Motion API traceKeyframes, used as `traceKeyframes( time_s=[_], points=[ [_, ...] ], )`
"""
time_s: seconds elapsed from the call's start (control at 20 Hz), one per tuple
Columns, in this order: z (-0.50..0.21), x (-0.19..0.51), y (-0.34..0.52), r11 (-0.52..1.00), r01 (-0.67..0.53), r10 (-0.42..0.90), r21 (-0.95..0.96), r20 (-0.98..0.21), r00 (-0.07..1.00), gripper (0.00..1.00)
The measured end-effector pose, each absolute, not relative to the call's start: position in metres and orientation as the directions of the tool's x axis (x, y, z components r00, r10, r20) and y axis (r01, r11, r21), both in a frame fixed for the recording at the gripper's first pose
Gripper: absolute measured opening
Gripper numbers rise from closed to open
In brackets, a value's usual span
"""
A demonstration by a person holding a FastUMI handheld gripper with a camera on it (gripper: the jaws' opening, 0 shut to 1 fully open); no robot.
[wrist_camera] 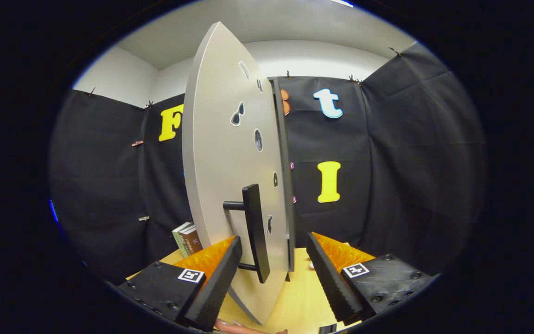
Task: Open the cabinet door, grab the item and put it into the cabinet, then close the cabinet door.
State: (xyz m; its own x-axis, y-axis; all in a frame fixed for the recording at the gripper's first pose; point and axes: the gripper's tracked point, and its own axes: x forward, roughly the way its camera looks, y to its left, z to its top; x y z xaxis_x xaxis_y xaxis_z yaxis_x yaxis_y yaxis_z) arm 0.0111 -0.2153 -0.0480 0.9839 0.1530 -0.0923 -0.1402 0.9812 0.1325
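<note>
Gripper point(274, 273) spread wide, gripping nothing, with cabinet door point(220, 153) swung out edge-on between the fingers and its dark bar handle point(255, 232) just ahead of the left finger. Item to be stowed not identifiable; books point(187, 239) standing beyond the door on the left. Likely risks: left finger knocking the handle, or fingers closing on the door edge instead. Below, pale wooden tabletop point(295, 297); around, black cloth walls under white ceiling.

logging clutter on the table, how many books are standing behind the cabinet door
2, side by side and upright on the table, showing past the cabinet door beyond the open hand-held gripper: a pale book, then a brown book. The door may hide more.
</note>
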Motion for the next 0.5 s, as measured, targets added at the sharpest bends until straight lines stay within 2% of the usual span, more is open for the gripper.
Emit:
traceKeyframes(
  time_s=[0.5],
  points=[
    [-0.051,0.039,-0.083,0.975,-0.133,0.147,0.18,-0.069,0.987,0.93]
  ],
)
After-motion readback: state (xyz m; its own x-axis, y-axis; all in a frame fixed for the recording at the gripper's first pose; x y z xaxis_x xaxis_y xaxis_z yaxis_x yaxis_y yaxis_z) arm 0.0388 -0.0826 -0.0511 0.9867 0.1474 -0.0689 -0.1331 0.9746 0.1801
